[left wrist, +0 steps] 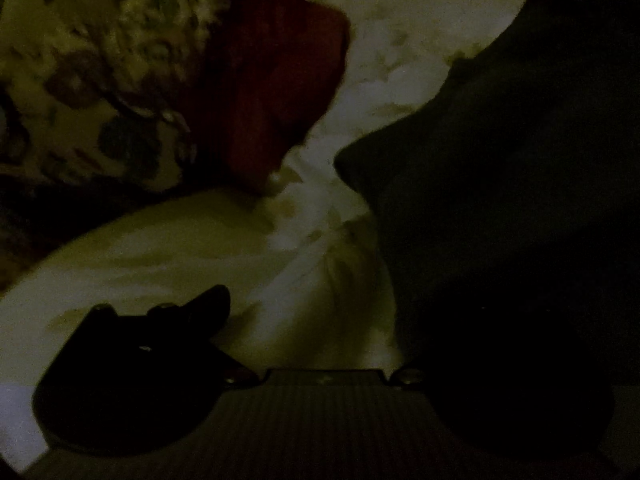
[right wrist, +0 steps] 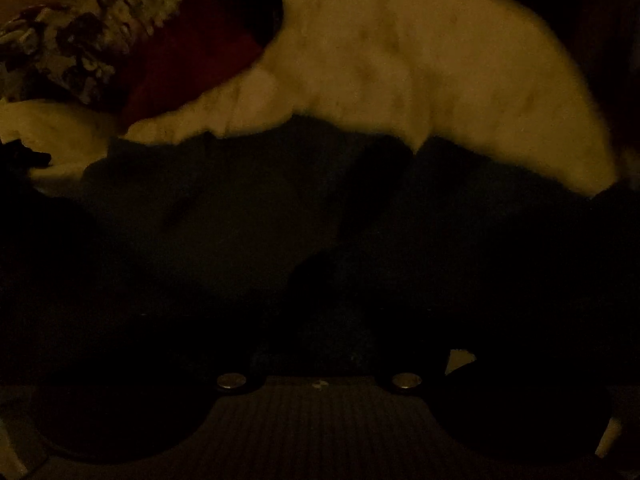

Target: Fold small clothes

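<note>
Both wrist views steeply downward, close over dark garment point(left wrist: 500, 200); shared red cloth point(right wrist: 192, 64).

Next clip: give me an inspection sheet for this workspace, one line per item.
Surface: pale cream bedsheet, rumpled.
Job's things: dark garment spread on the sheet, filling the lower right-wrist view.
Clutter: floral patterned fabric with dark red cloth beside it, at upper left.
Grippers: left gripper, one finger visible, the other lost against the dark garment; right gripper too dark to make out, nothing seen held.
Cables: nothing seen.
Surroundings: very dim; nothing else discernible.
</note>
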A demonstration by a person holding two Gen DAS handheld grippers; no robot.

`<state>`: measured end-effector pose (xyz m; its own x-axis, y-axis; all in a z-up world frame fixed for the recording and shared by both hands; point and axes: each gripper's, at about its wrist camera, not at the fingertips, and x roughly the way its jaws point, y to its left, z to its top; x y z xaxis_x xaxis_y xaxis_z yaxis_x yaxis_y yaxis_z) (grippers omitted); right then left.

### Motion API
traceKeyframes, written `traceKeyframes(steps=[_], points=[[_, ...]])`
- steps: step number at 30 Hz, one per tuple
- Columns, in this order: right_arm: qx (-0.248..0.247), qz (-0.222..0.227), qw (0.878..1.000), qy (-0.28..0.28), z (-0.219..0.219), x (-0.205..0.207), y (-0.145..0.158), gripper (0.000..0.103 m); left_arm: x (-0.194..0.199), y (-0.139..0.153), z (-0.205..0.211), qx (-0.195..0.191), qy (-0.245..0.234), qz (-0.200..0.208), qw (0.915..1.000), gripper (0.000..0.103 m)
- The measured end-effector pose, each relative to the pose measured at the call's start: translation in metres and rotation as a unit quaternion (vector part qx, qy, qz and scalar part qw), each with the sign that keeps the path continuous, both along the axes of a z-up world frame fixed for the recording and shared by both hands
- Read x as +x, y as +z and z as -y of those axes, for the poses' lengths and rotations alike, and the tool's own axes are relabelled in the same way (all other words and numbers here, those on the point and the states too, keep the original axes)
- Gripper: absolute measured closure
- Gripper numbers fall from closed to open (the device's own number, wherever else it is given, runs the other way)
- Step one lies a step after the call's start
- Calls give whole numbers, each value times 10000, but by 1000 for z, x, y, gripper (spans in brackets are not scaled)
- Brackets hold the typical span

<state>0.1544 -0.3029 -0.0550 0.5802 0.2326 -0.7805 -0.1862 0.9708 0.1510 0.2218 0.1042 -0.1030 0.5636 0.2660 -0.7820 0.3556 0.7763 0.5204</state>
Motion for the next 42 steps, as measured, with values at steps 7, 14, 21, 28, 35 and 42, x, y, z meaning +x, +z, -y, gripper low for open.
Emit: traceKeyframes(steps=[7,14,21,28,35,42], points=[[322,531,9935,950,-44,-2,-20,14,-14,5,12,122,-83,57,9999,0],[79,258,9989,392,-49,25,-92,19,-29,19,32,-541,-136,357,9978,0],[309,1171,9922,297,-38,-27,-41,0,-26,-6,64,-472,-289,223,9982,0],[-523,2008,9732,-996,48,-103,11,0,-39,16,95,-1250,-593,218,9901,0],[-1440,1963,9643,-1041,41,-95,-28,0,-53,14,140,-1398,-1105,-6,9840,0],[-2000,2010,9524,-1122,56,-64,-38,89,-61,2,138,-1081,-1131,-55,9877,0]])
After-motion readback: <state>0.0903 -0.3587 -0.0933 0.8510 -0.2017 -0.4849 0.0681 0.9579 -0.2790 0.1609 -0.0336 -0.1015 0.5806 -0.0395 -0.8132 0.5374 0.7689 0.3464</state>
